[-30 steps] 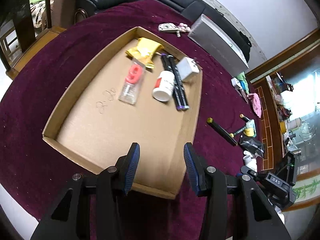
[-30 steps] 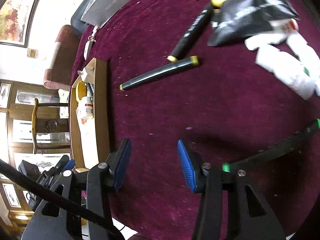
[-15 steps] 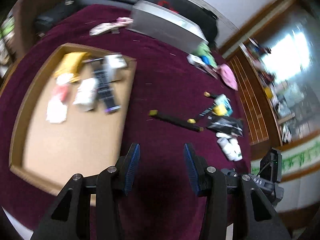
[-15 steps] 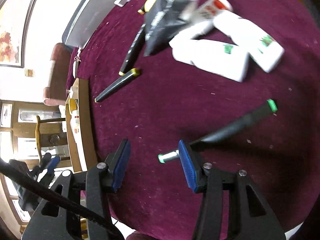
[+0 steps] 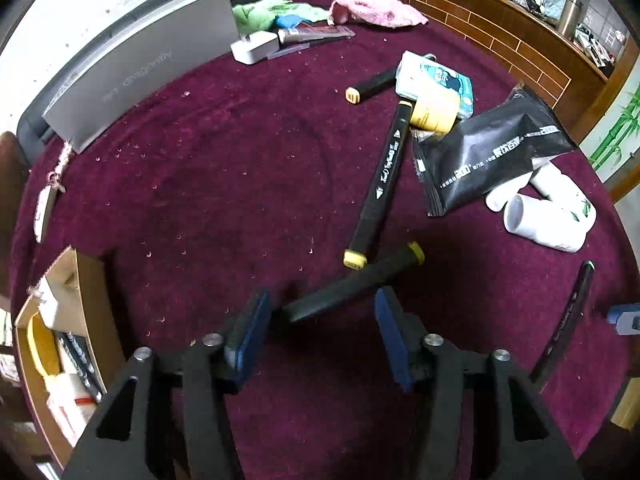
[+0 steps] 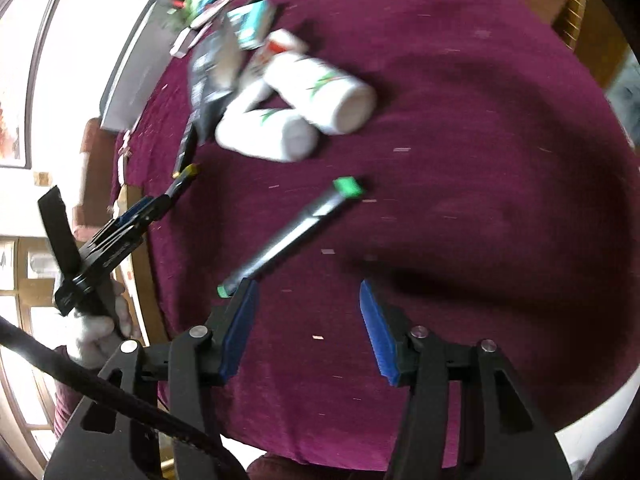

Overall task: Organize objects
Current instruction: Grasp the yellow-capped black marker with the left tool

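Note:
My left gripper (image 5: pixel 320 328) is open, its jaws on either side of the near end of a black marker with a yellow cap (image 5: pixel 352 284) lying on the maroon cloth. A second yellow-capped marker (image 5: pixel 380 184) lies just beyond it. My right gripper (image 6: pixel 306 324) is open and empty, just short of a black marker with green ends (image 6: pixel 292 236); its left fingertip is close to the marker's near end. The cardboard tray (image 5: pixel 96 292) with sorted items sits at the left edge. The left gripper also shows in the right wrist view (image 6: pixel 140 212).
Two white bottles (image 5: pixel 548 216), a black pouch (image 5: pixel 488 152), a yellow-lidded item on a teal pack (image 5: pixel 436 92), a third marker (image 5: pixel 370 88), a grey box (image 5: pixel 140 64), a white charger (image 5: pixel 256 48) and cloths (image 5: pixel 376 10) lie around. The green-ended marker (image 5: pixel 564 320) lies right.
My left gripper swung right from over the tray to the yellow-capped marker. My right gripper moved toward the green-ended marker, which now lies just ahead of its jaws.

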Demonstrator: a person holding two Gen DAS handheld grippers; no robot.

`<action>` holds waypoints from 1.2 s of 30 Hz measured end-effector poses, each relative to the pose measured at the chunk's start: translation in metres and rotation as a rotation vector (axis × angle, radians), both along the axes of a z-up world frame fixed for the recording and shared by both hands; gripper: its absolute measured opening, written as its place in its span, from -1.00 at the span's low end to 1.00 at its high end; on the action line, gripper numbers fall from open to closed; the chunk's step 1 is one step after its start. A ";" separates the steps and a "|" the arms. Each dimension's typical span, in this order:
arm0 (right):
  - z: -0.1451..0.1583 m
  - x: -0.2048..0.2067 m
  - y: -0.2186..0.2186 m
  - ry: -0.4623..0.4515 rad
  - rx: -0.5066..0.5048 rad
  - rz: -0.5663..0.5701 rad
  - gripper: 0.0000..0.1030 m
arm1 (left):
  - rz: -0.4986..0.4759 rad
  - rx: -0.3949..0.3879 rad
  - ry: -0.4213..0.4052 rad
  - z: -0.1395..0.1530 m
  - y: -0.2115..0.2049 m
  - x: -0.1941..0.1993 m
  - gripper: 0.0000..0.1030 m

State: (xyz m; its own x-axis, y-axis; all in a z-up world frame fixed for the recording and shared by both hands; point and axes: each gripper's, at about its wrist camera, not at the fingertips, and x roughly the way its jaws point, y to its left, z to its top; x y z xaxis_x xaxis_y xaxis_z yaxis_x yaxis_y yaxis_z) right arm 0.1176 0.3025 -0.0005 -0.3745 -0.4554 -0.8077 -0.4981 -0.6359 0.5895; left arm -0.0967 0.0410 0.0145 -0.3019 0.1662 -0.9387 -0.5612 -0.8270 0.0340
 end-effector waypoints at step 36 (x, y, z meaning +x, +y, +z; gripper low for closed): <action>-0.002 -0.021 -0.032 -0.007 -0.002 0.098 0.01 | 0.252 0.180 -0.096 0.014 -0.048 0.082 -0.79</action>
